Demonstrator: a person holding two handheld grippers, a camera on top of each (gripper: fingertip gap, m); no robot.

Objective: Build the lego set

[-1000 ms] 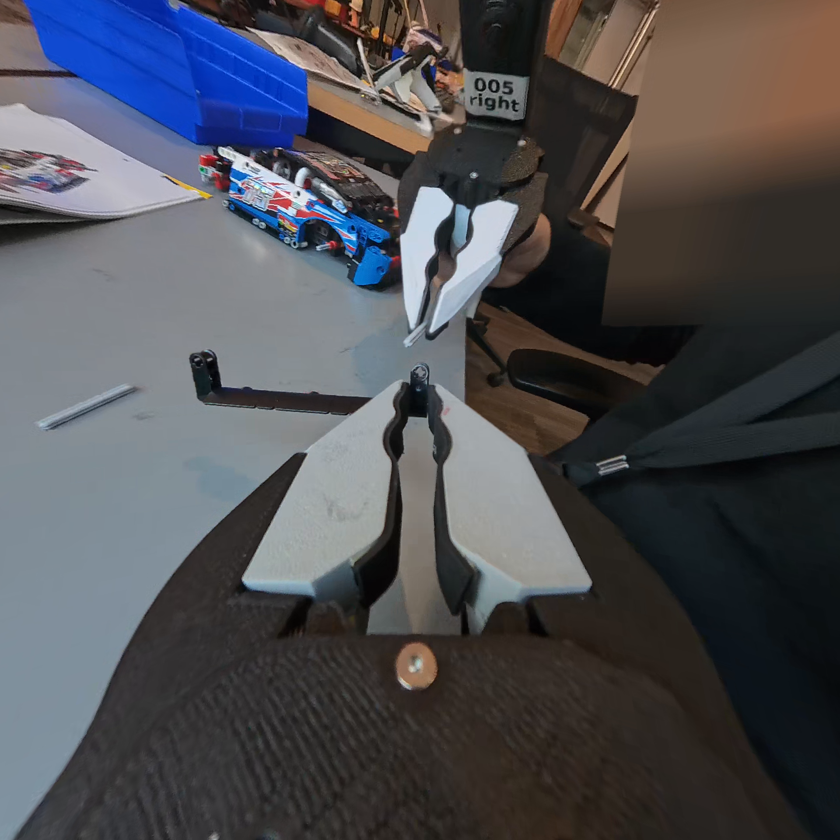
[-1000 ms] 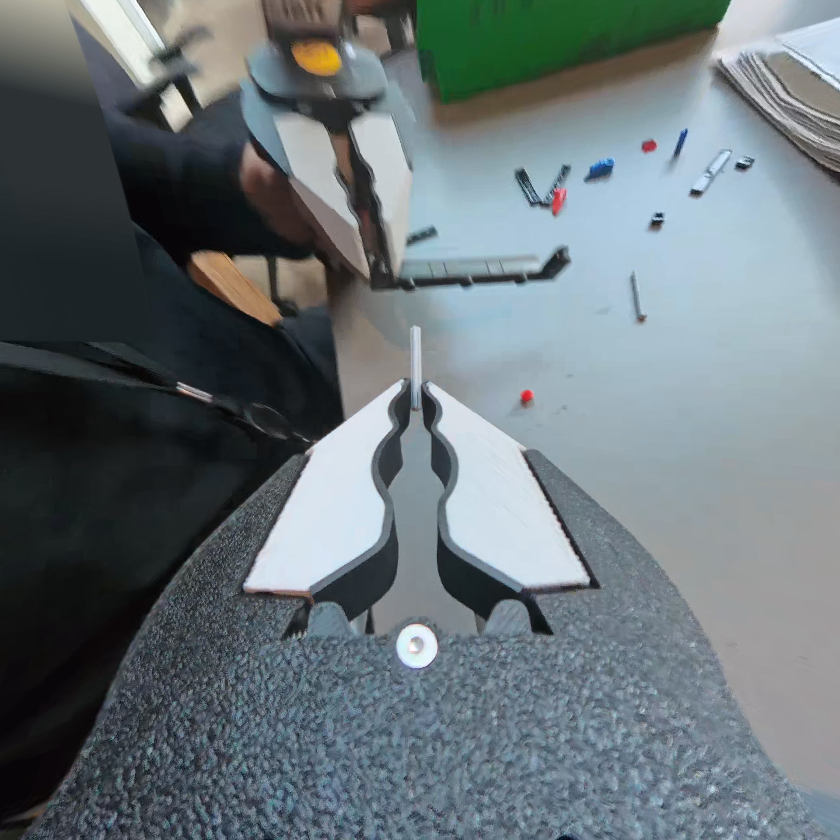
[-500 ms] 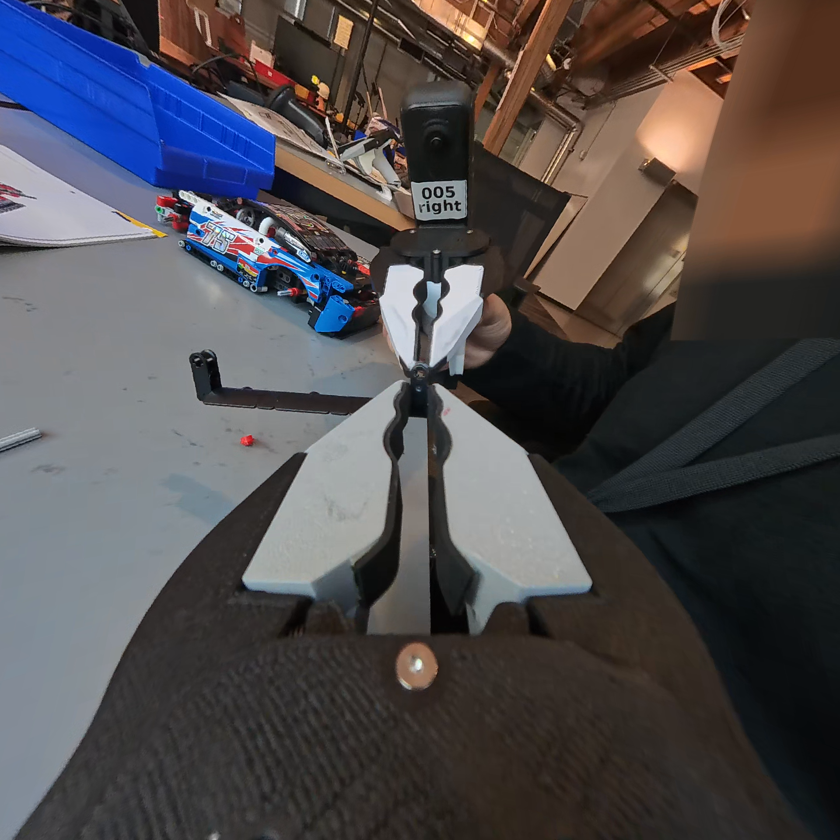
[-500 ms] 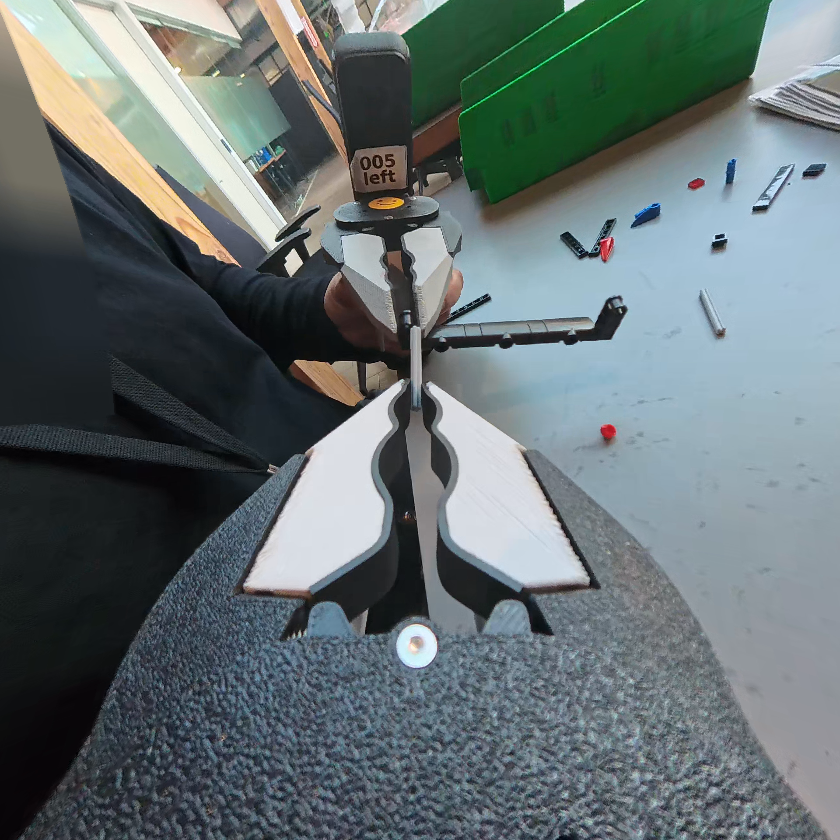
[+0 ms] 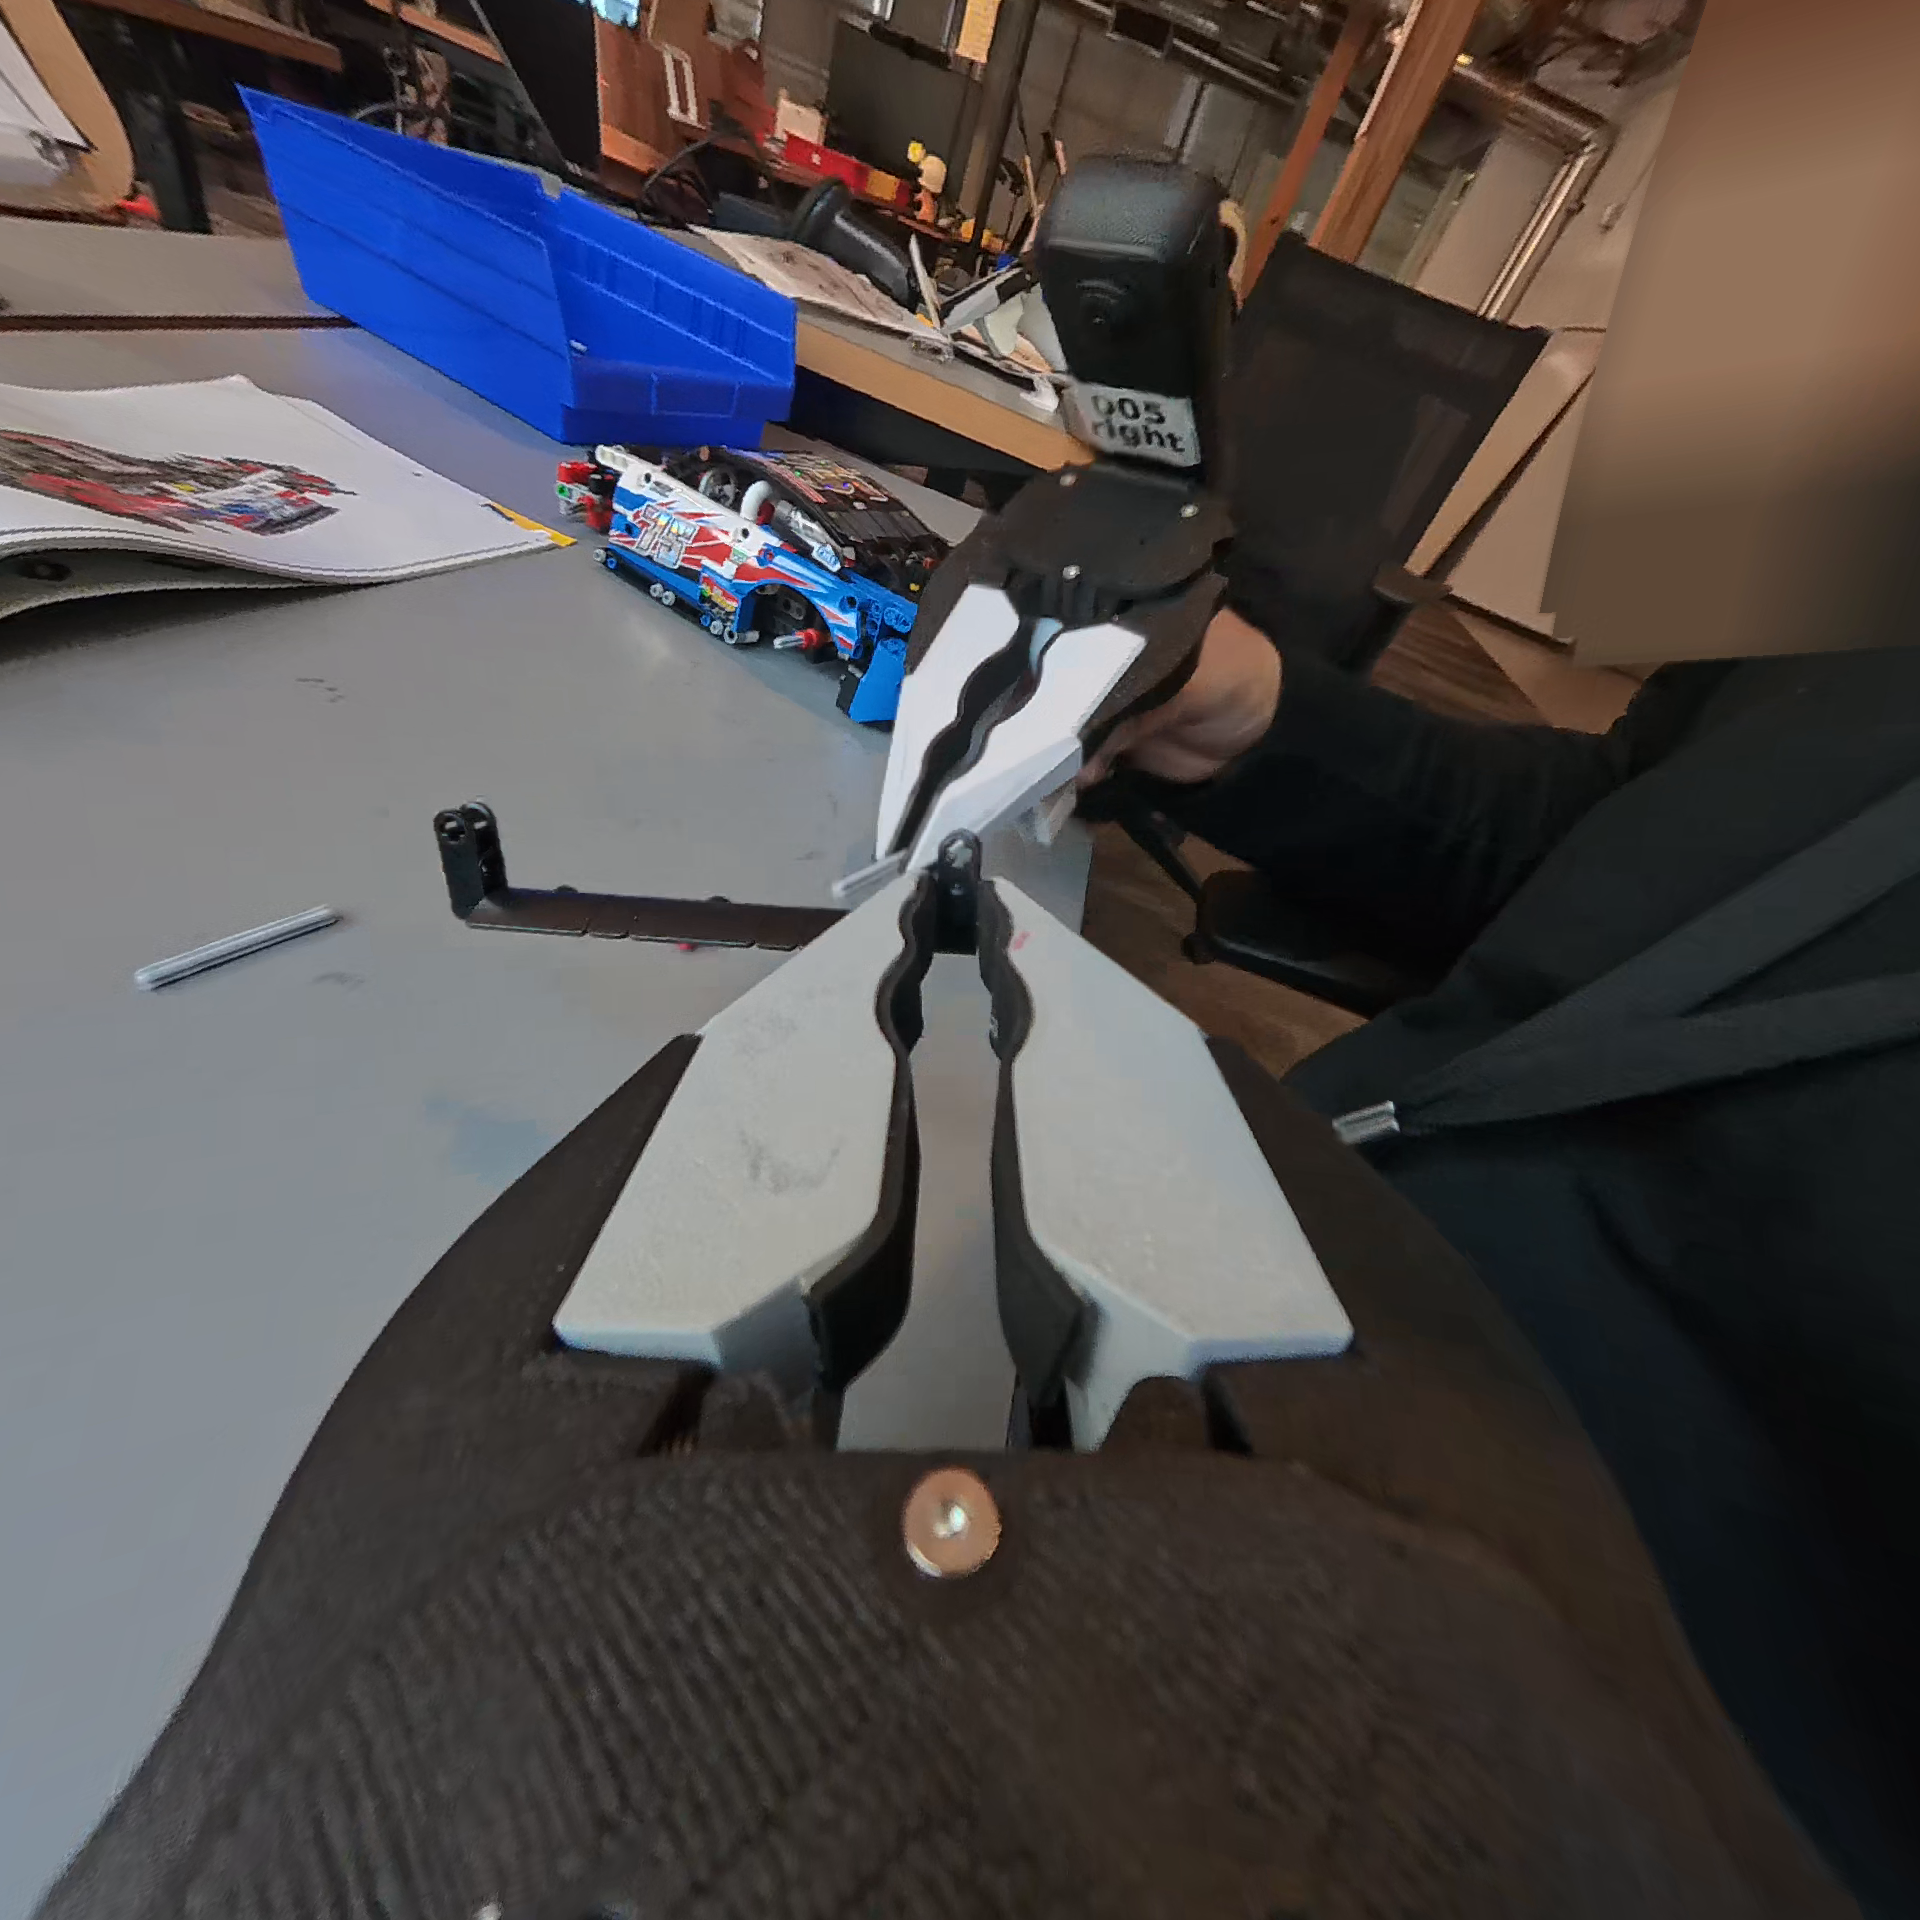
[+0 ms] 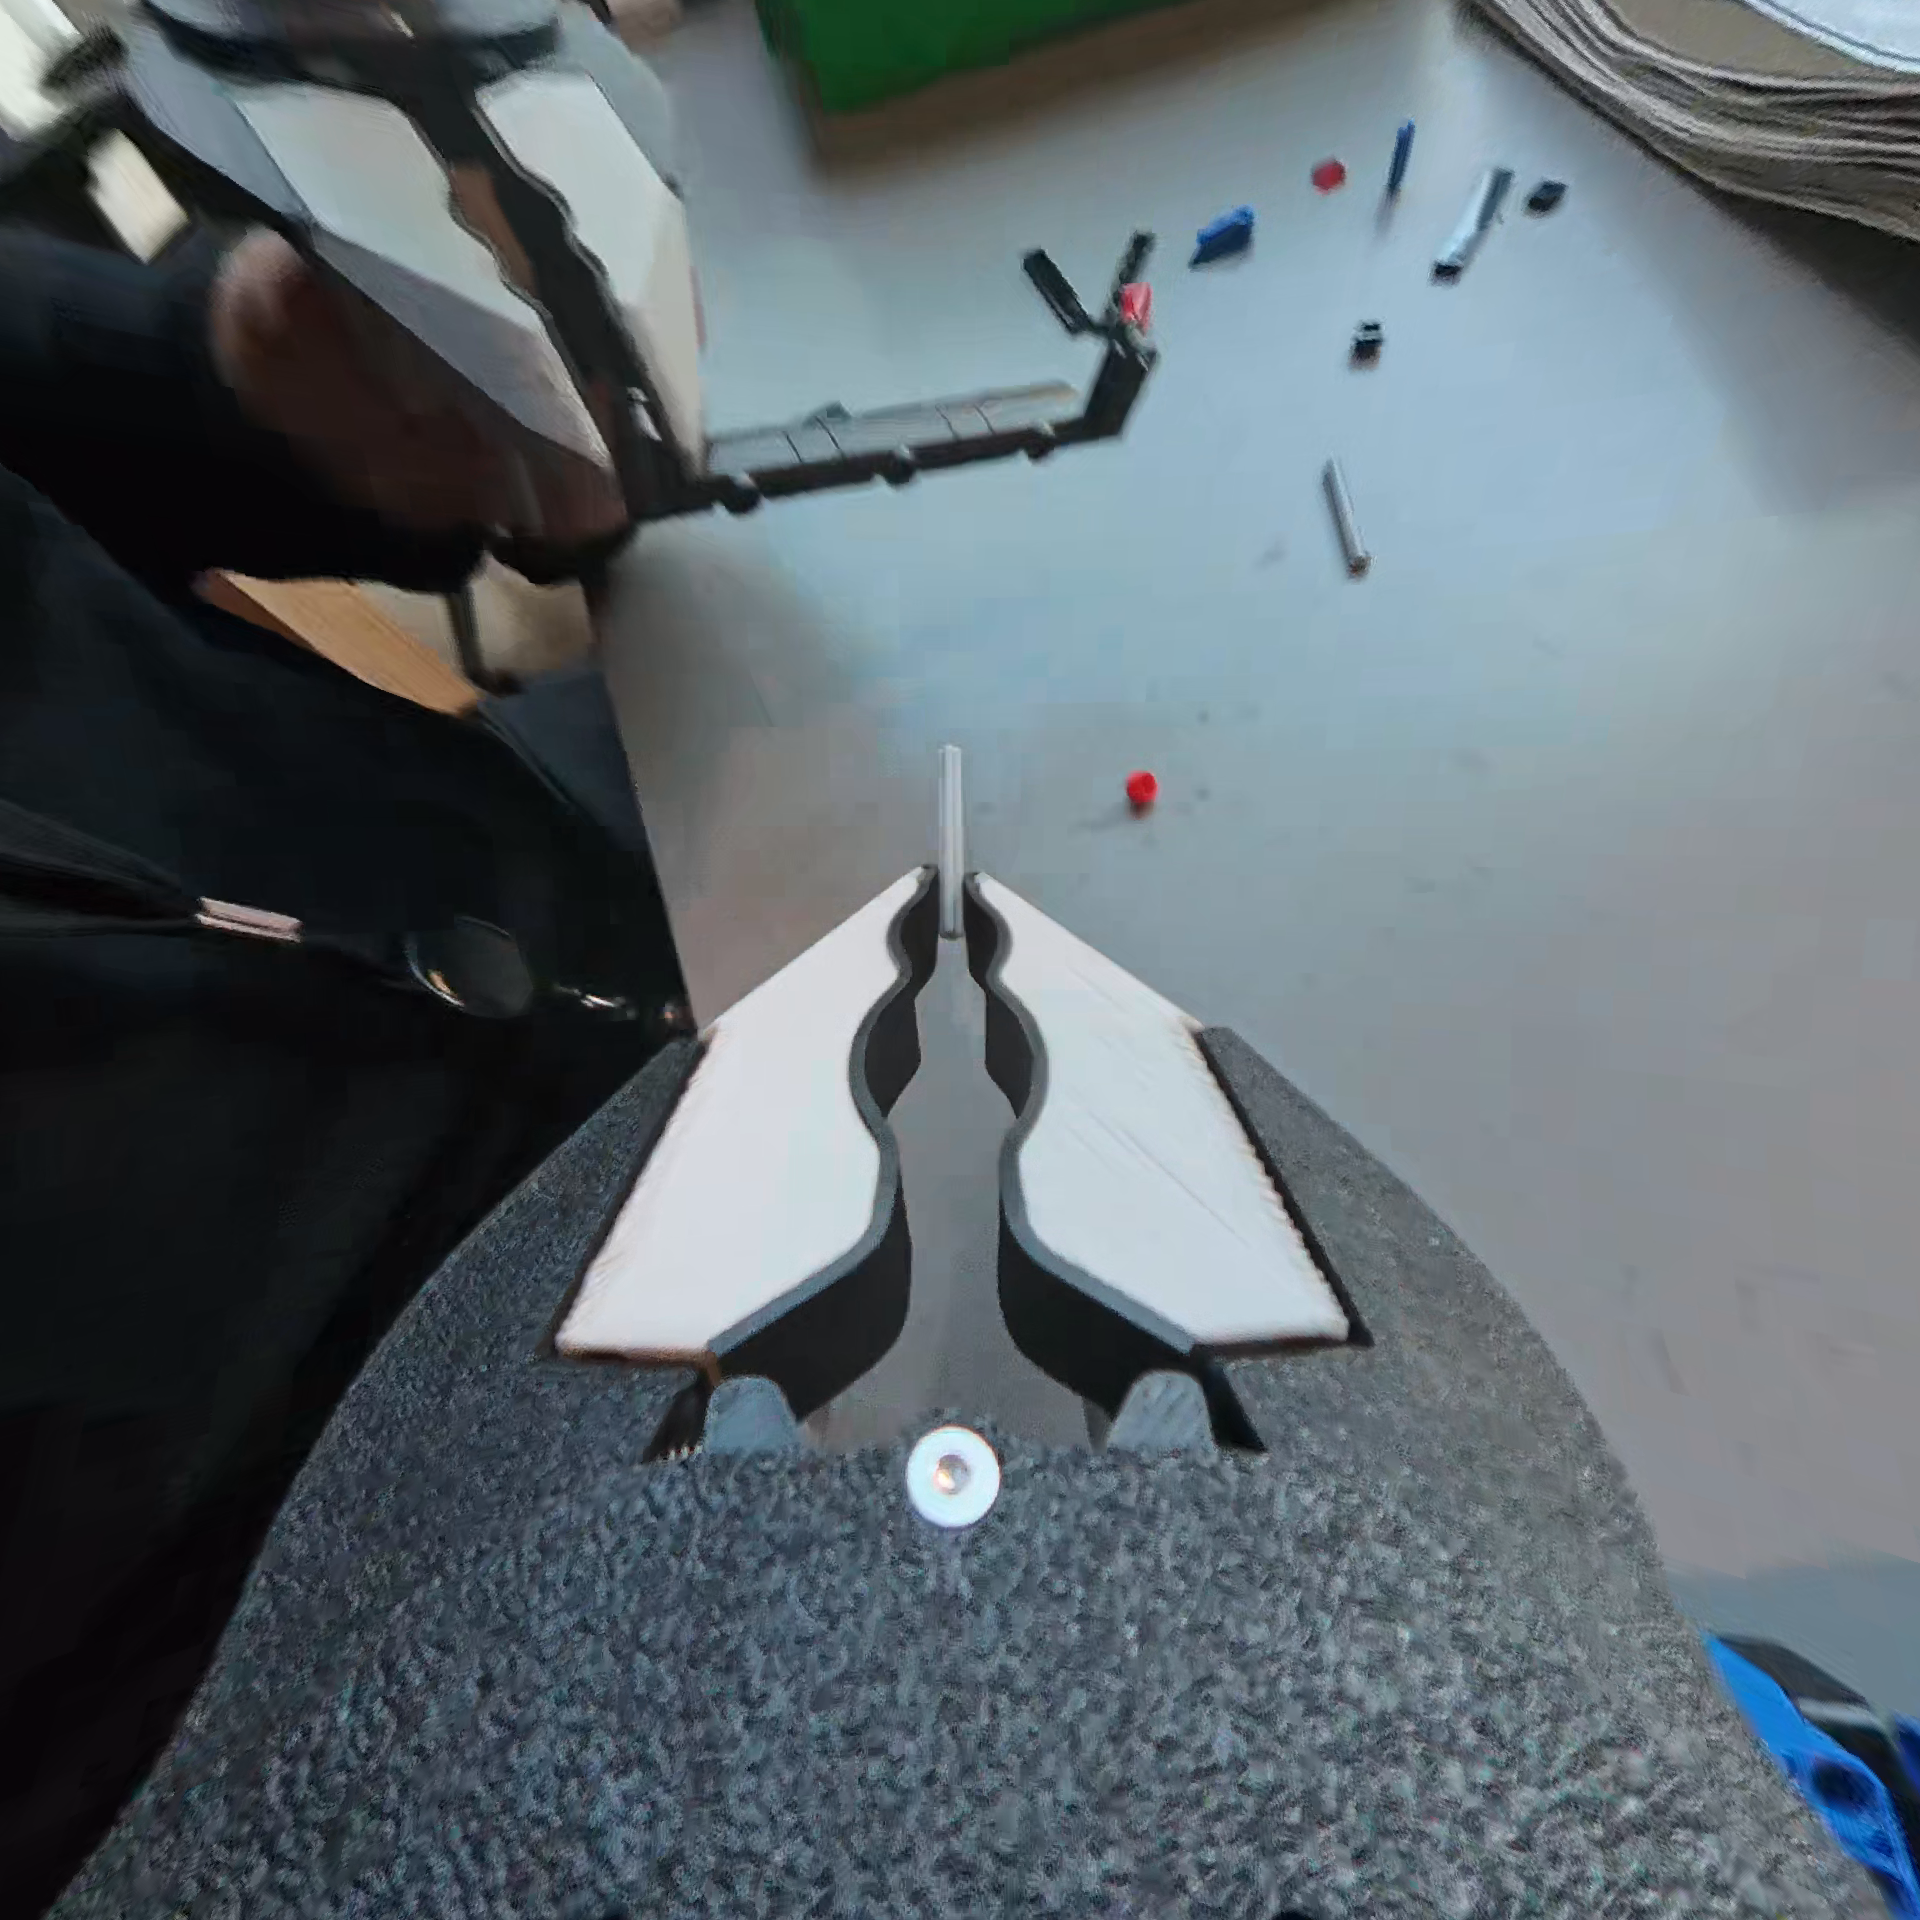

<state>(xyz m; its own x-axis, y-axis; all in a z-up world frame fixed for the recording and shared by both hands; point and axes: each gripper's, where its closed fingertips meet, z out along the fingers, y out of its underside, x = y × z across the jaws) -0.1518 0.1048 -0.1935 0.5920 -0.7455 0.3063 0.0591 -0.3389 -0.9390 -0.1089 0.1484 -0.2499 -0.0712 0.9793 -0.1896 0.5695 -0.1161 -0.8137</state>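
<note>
Black lego beam (image 5: 634, 920), pinched at one end by the left gripper (image 5: 954, 902), hung over the grey table (image 5: 312, 1091); right gripper (image 6: 948, 894) clamped a grey axle (image 6: 949, 821). Finished lego car (image 5: 748, 551), loose axle (image 5: 237, 945) and red stud (image 6: 1140, 787) lay near.

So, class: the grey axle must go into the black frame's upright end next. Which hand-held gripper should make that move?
Right. The right hand-held gripper already grips the grey axle; the left hand-held gripper clamps the black frame.

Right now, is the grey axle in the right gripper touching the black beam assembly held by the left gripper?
Apart. The right wrist view shows the grey axle's tip with bare table between it and the black beam assembly.
</note>
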